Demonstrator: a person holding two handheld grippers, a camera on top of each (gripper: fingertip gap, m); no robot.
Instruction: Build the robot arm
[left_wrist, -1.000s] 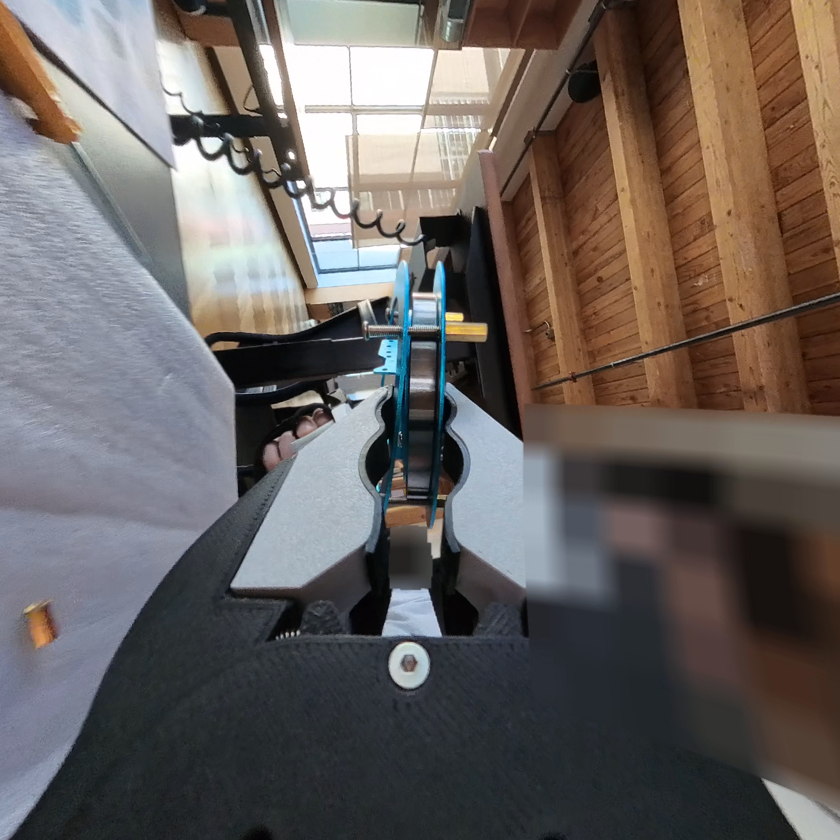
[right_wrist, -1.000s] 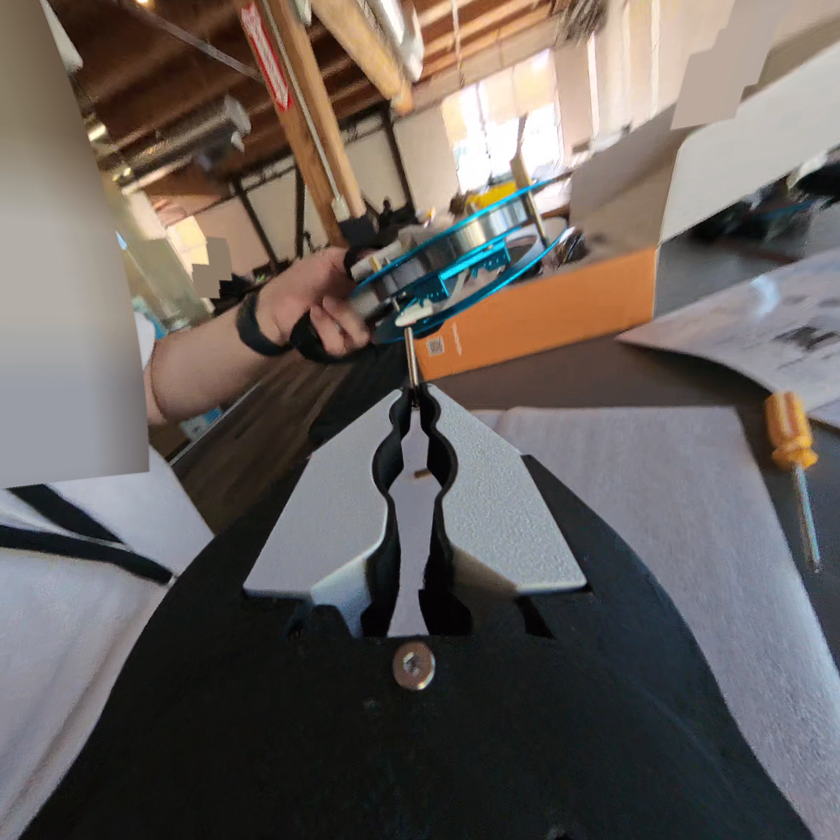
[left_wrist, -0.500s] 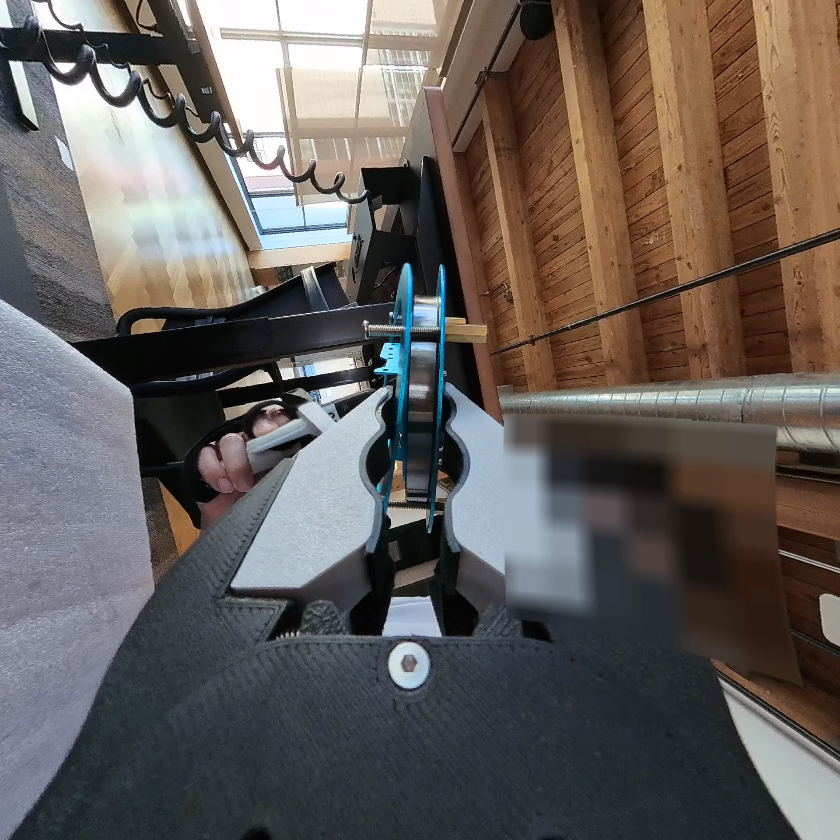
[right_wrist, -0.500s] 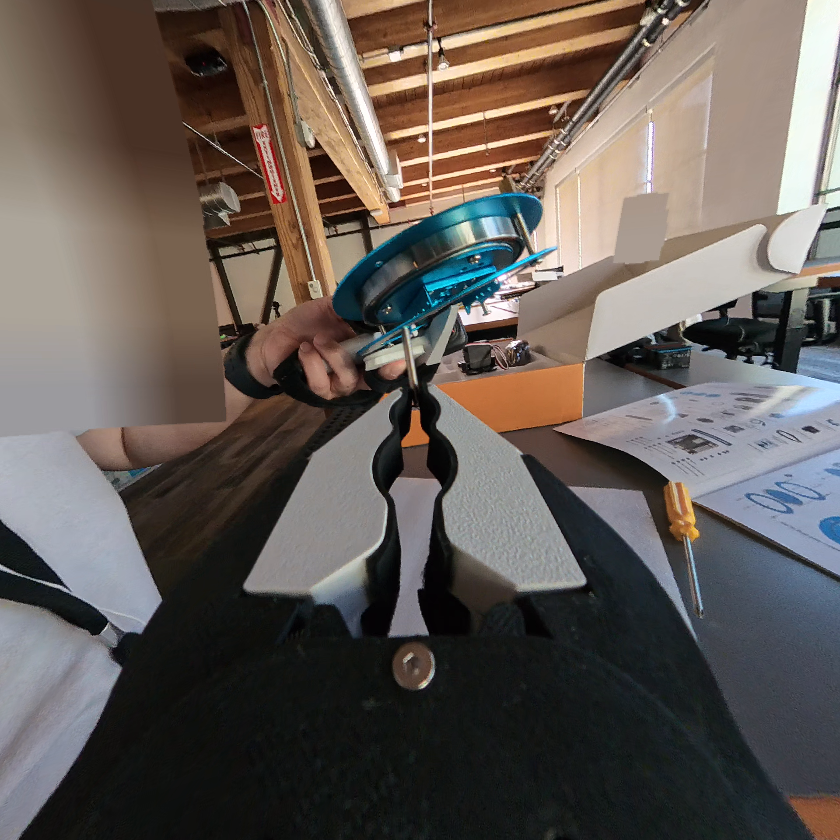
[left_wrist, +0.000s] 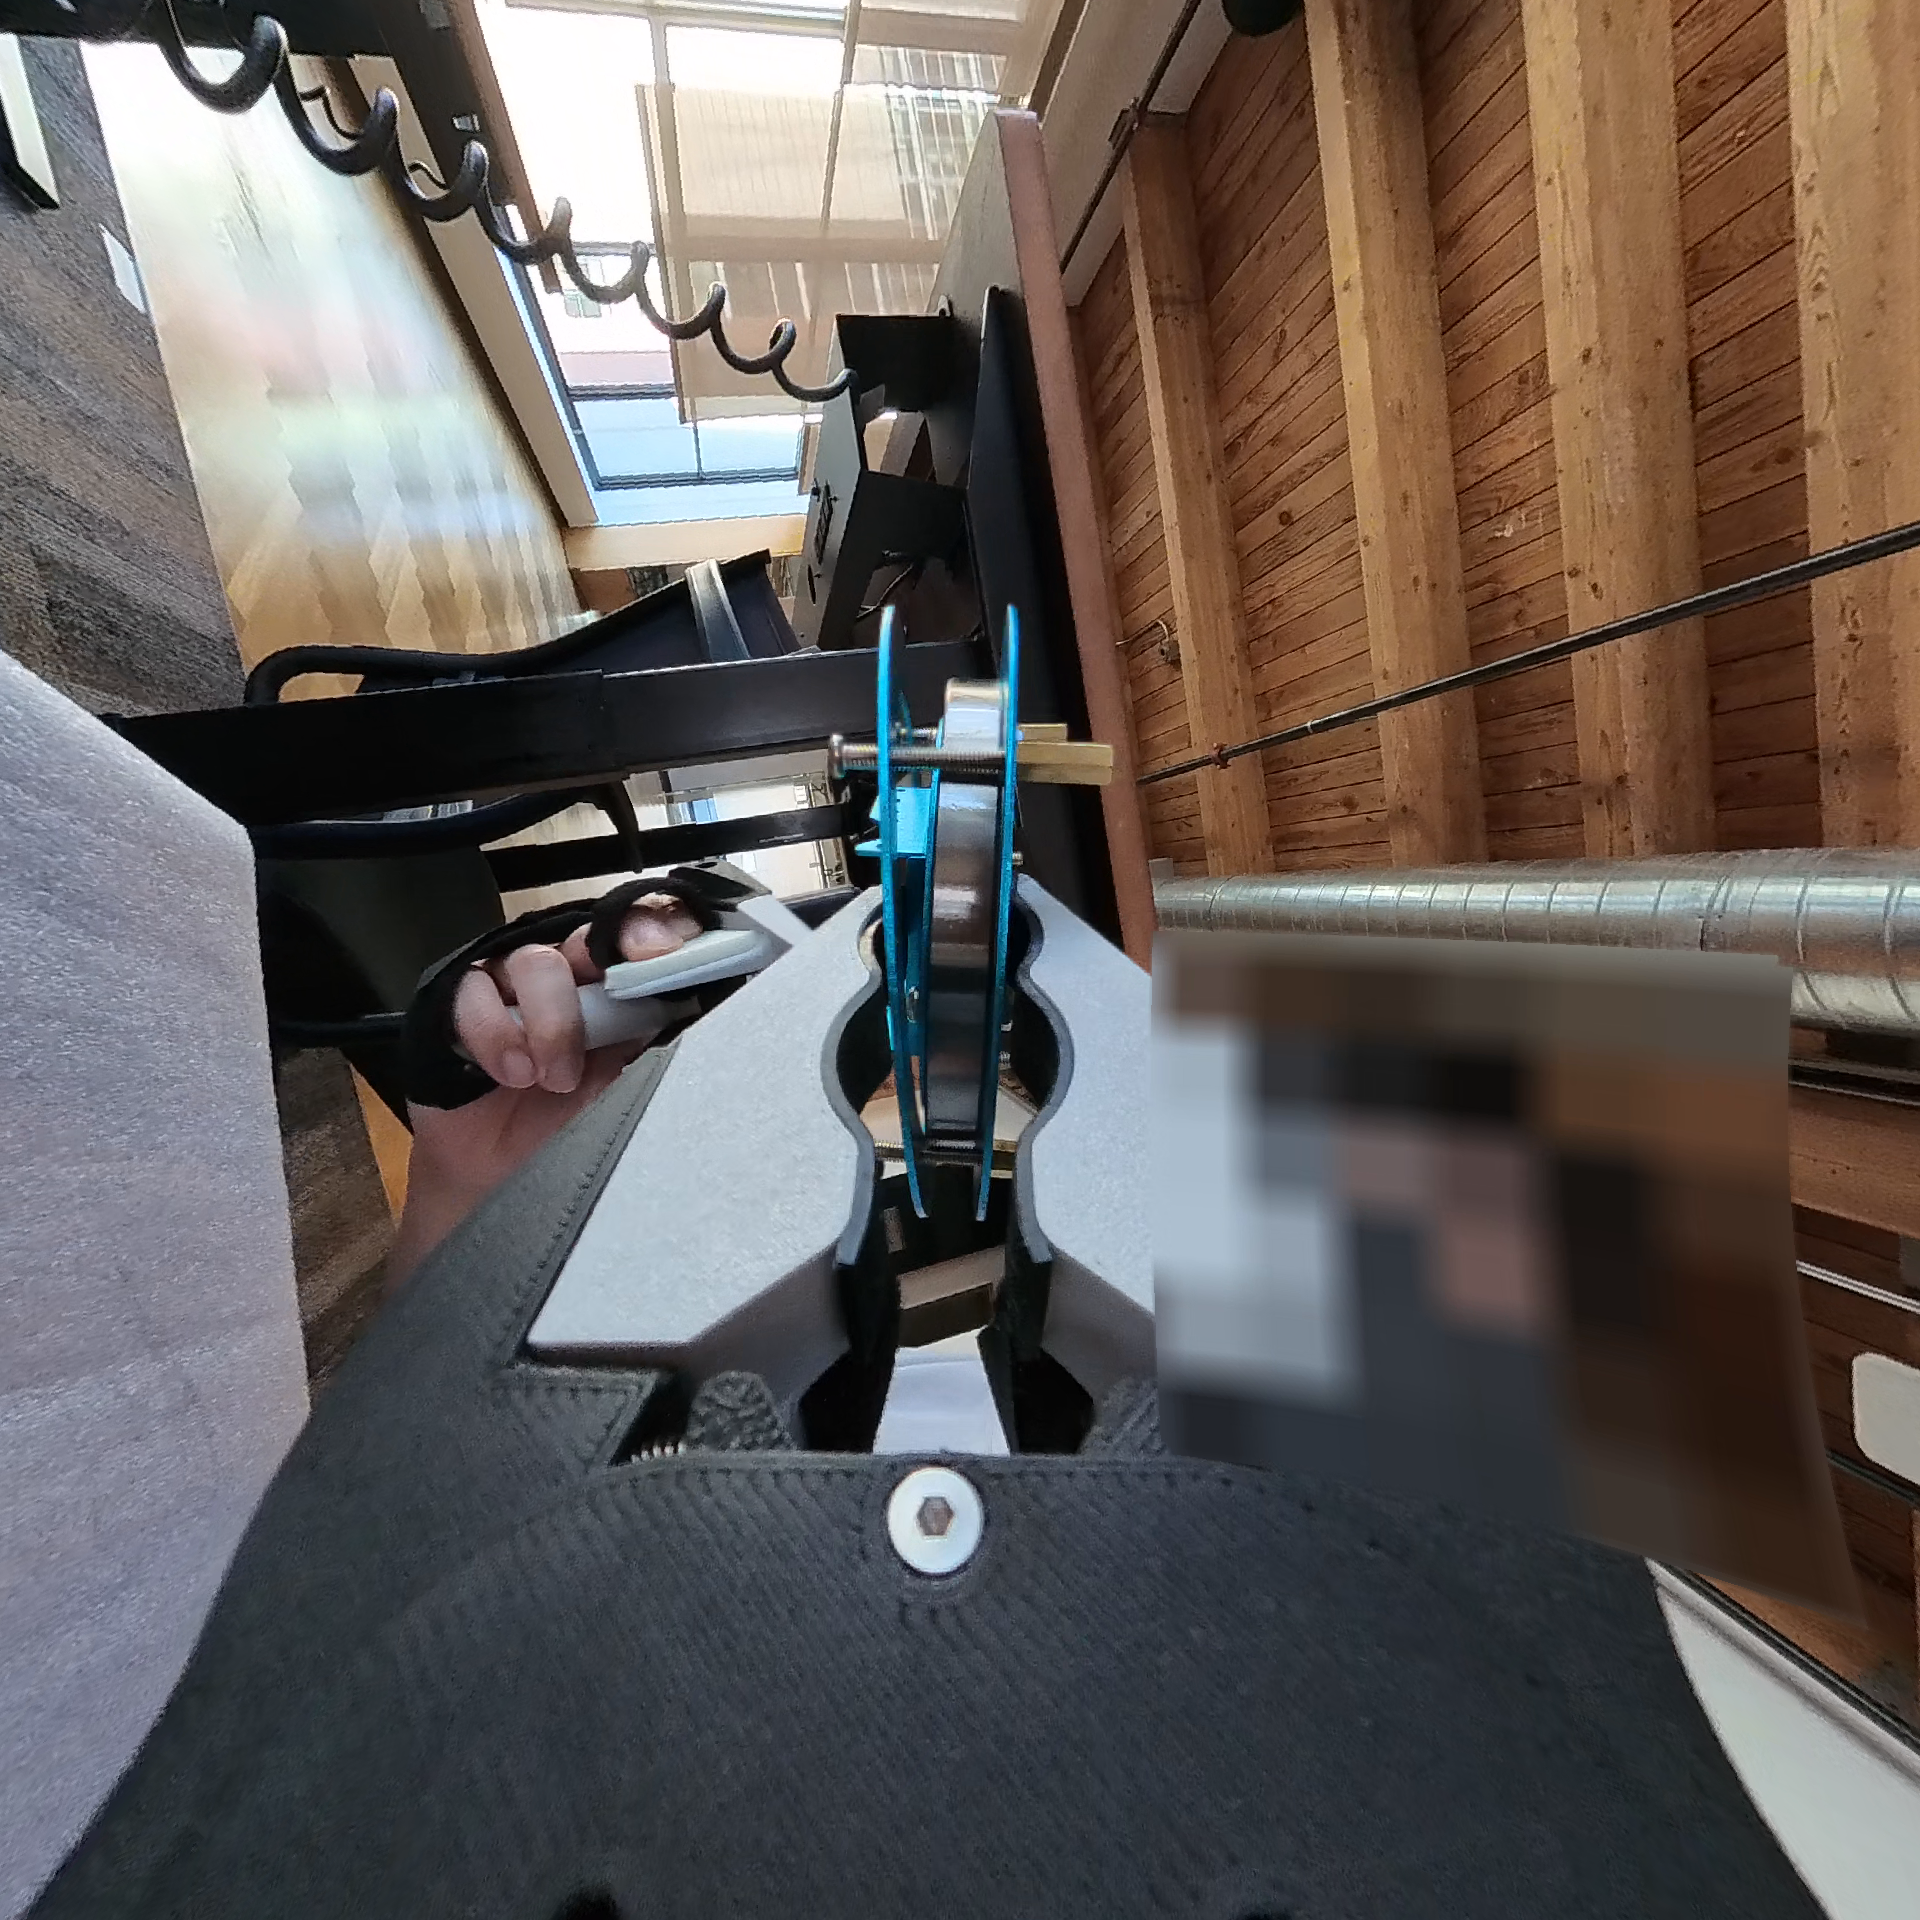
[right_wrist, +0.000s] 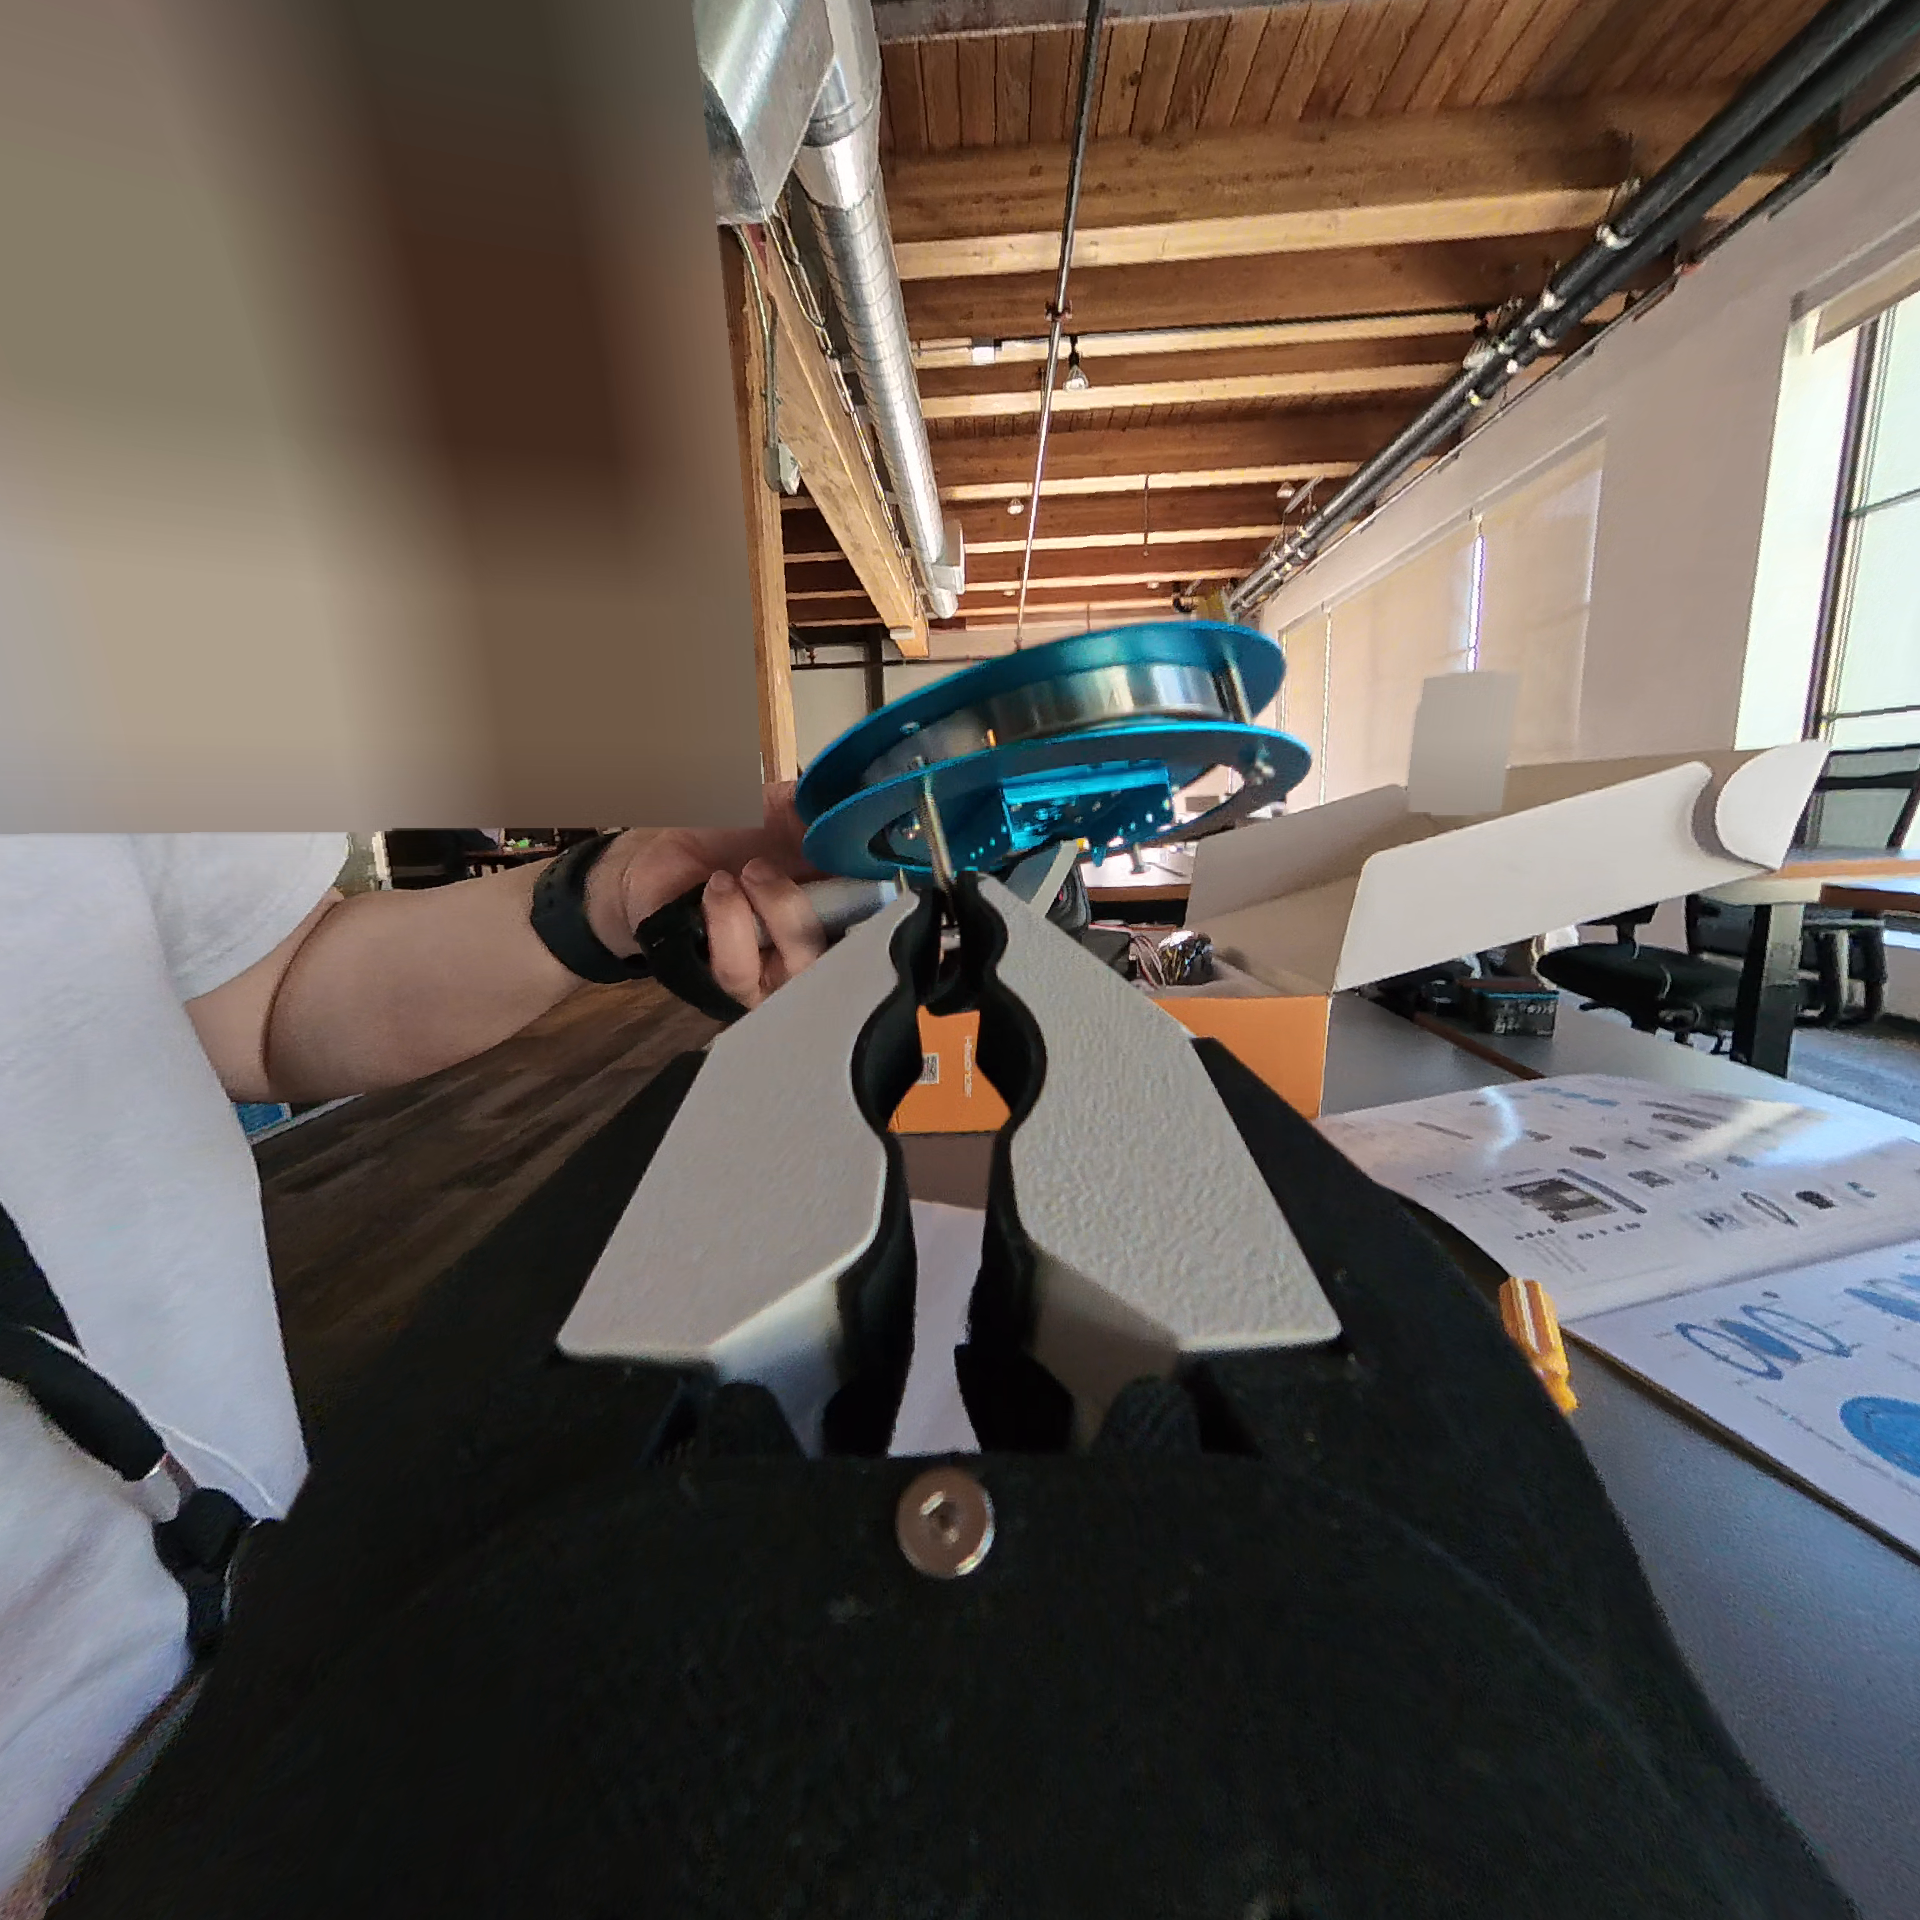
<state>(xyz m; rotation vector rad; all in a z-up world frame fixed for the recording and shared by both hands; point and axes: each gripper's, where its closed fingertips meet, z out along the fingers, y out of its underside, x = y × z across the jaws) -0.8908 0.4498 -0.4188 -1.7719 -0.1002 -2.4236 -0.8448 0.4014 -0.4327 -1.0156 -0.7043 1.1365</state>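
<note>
A blue assembly (left_wrist: 951, 935) of two thin blue discs with a silver ring between them, joined by screws and a brass standoff (left_wrist: 1065, 758), is clamped edge-on between the grey fingers of my left gripper (left_wrist: 945, 914). In the right wrist view the assembly (right_wrist: 1049, 748) is held up in the air, nearly level, by a hand (right_wrist: 727, 925) on the left gripper. My right gripper (right_wrist: 951, 899) is shut on the lower end of a thin screw (right_wrist: 933, 831) that sticks down from the lower disc. The right gripper's hand (left_wrist: 520, 1018) shows in the left wrist view.
An orange box (right_wrist: 1247, 1039) with an open white lid stands on the dark table behind the assembly. Printed sheets (right_wrist: 1662, 1174) and a yellow-handled screwdriver (right_wrist: 1527, 1340) lie at the right. A white foam mat (left_wrist: 104, 1039) lies below. A person's white shirt (right_wrist: 104, 1091) is at the left. About 7 centimetres separates my left fingertips from my right.
Both grippers have lifted and tilted upward together. The blue assembly has risen and turned more level. Both grips are unchanged.
</note>
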